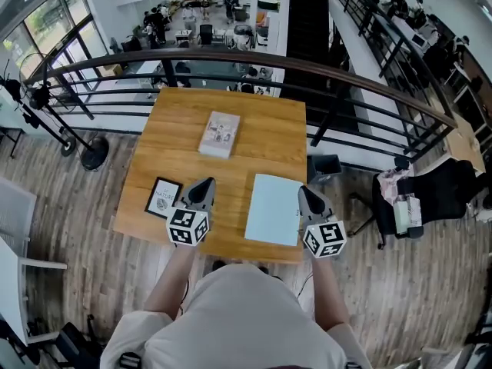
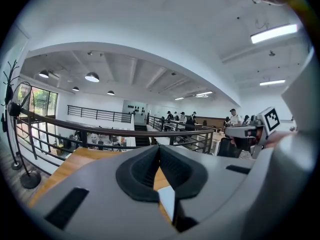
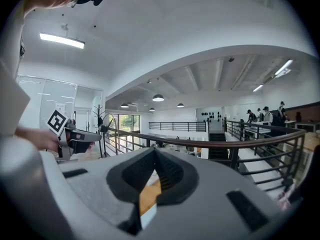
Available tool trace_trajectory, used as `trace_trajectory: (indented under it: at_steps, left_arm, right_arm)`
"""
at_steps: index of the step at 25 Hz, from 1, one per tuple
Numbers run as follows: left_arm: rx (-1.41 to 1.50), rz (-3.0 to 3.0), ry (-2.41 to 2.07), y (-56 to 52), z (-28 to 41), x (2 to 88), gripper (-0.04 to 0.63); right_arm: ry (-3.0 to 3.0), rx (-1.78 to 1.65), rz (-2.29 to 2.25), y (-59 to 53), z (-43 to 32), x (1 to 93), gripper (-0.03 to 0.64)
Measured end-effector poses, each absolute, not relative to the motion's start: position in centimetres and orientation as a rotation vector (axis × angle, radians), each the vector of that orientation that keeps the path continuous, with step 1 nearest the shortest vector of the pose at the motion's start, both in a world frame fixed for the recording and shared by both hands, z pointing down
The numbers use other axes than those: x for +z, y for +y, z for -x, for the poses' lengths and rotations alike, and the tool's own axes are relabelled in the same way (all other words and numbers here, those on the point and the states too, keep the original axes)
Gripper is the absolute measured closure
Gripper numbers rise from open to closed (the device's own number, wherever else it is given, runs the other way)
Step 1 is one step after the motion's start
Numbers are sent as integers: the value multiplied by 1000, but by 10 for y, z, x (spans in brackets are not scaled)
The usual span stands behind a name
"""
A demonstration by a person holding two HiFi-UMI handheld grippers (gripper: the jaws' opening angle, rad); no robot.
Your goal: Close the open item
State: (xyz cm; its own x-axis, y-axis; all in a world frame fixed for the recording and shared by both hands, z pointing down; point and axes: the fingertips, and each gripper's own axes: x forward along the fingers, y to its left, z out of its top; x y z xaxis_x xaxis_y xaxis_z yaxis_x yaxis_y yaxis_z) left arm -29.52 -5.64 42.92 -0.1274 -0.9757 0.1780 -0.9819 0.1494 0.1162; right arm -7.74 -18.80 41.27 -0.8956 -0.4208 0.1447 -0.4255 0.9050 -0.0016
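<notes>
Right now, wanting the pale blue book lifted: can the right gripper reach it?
Probably yes: the right gripper hovers at the right edge of the pale blue book, nothing between them; its shut jaws must open.

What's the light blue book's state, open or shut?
Shut. The light blue book lies flat on the table with a single plain cover facing up; no spread pages or second leaf show.
</notes>
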Motion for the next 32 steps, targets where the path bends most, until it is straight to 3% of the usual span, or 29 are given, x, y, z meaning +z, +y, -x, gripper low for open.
trace_trajectory:
  at_steps: [32]
  left_arm:
    - [3, -1953, -2184, -65, 297, 427, 600]
  right_arm:
    - [-2944, 14, -714, -191, 72, 401, 614]
